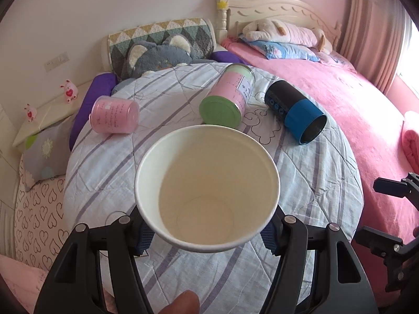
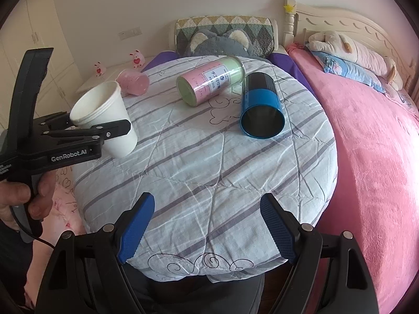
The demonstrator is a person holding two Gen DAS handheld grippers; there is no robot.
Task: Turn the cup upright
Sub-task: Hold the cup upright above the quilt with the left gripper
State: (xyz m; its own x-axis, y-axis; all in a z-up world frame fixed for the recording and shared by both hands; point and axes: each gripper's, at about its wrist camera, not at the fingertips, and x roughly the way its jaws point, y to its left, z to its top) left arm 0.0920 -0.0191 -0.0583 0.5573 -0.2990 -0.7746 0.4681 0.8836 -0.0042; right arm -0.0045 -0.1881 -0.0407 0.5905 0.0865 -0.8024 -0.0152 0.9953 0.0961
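At the left of the right-wrist view, the left gripper point(image 2: 115, 128), marked "GenRobot.AI", clasps a plain white paper cup point(image 2: 104, 117) mouth-up and tilted; the right gripper point(image 2: 207, 225) gapes, holding nothing.

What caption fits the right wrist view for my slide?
Left gripper holds a white paper cup, mouth up and tilted; right gripper hangs open over the striped quilt.
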